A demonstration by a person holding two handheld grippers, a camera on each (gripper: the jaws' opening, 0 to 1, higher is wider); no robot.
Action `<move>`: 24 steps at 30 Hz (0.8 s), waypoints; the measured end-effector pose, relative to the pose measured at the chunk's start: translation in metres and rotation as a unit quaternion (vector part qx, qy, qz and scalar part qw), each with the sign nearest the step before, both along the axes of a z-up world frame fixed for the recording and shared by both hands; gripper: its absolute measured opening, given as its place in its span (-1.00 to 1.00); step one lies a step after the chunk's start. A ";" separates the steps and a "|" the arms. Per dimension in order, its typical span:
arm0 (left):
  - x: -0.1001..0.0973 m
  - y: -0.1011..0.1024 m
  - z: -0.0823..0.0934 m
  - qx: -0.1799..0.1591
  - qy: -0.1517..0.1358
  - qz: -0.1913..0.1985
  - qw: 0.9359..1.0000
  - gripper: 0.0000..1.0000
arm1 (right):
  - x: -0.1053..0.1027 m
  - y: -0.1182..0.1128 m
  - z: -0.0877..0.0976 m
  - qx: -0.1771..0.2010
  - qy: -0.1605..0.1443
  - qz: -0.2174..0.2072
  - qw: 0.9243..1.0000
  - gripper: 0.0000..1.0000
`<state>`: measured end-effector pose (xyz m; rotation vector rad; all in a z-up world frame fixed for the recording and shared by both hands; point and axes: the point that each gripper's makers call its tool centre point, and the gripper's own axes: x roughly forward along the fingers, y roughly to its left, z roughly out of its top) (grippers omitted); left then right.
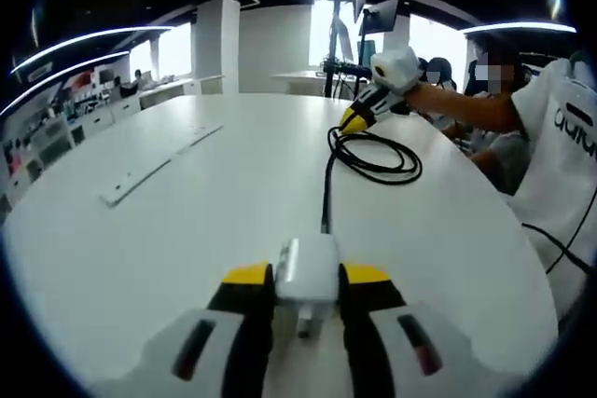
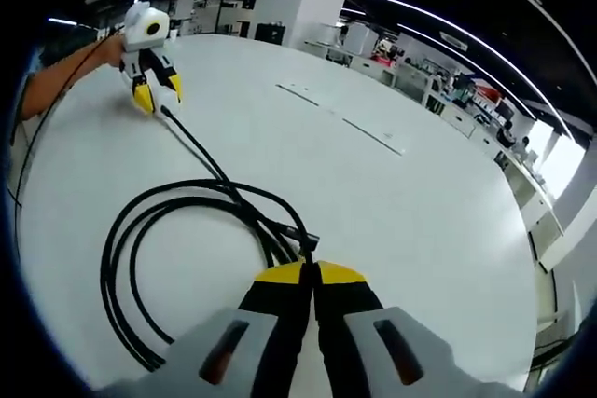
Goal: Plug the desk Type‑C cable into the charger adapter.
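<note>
Our left claw pinches the small white charger adapter low over the white round surface, port facing the coiled black Type-C cable. Our right claw, jaws together, grips that cable near its end, apparently readying the plug.
</note>
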<state>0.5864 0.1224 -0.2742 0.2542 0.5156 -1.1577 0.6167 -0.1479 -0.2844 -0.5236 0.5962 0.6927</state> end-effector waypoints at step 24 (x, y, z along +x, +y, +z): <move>-0.002 -0.011 0.005 -0.014 0.000 0.022 1.000 -0.26 | 0.014 -0.002 0.001 -0.009 -0.023 0.003 1.000 -0.82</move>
